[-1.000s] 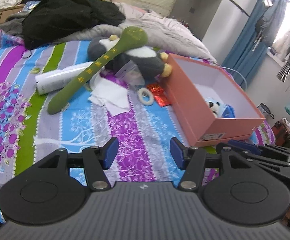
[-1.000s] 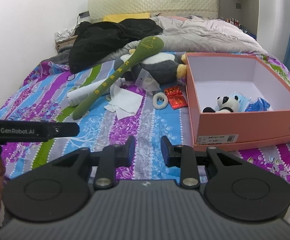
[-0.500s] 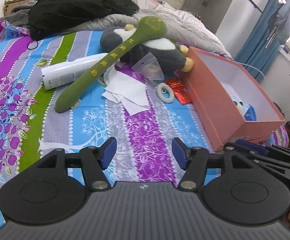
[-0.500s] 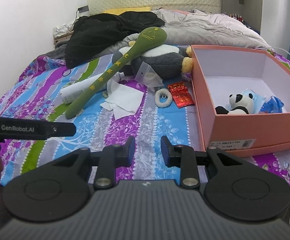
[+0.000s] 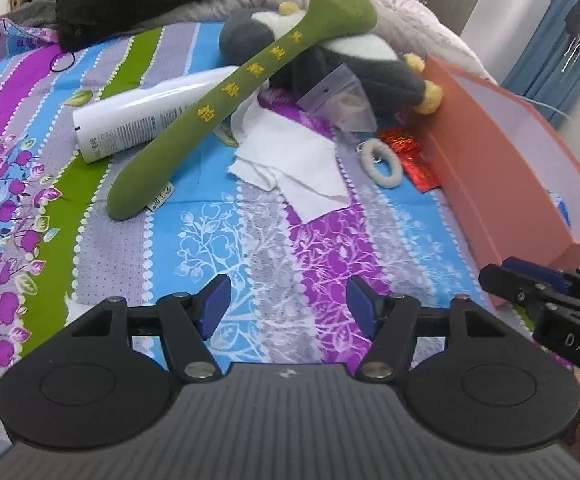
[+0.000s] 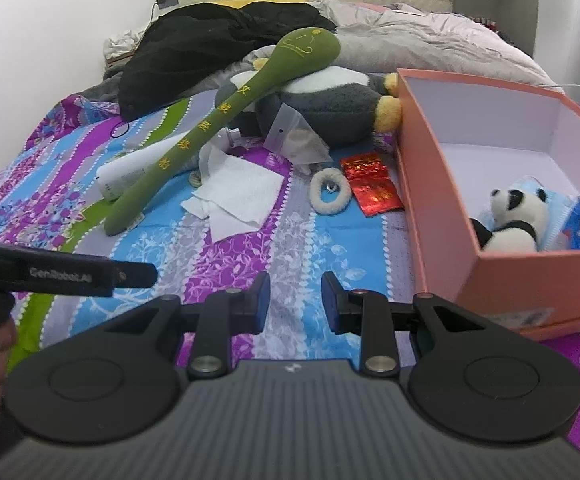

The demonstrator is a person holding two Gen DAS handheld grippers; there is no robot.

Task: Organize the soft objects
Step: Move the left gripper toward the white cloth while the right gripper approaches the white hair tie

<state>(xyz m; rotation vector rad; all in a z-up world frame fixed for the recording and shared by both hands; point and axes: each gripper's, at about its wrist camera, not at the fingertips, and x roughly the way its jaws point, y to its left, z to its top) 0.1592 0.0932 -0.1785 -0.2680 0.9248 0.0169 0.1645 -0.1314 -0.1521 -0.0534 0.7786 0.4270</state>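
Readable so far: "GenRobot.AI" on left gripper (image 6: 130, 274) arm, "DAS" on right gripper (image 5: 501, 276) body. Yellow characters along green plush stick (image 5: 234, 100), not legible. Long axis diagonal: rounded head far right, propped on grey penguin plush (image 6: 329, 108); tail near left on striped bedsheet (image 5: 250, 248), over white tube (image 5: 146, 116). Left jaws just been opening, wide apart, nothing between. Right jaws narrowly apart, empty. Panda plush (image 6: 509, 220) inside pink box (image 6: 433, 208), right.

light: even, bright indoor | glare: white bottle (image 5: 146, 116) sheen | blur: slight motion softness | edges: fisheye bending
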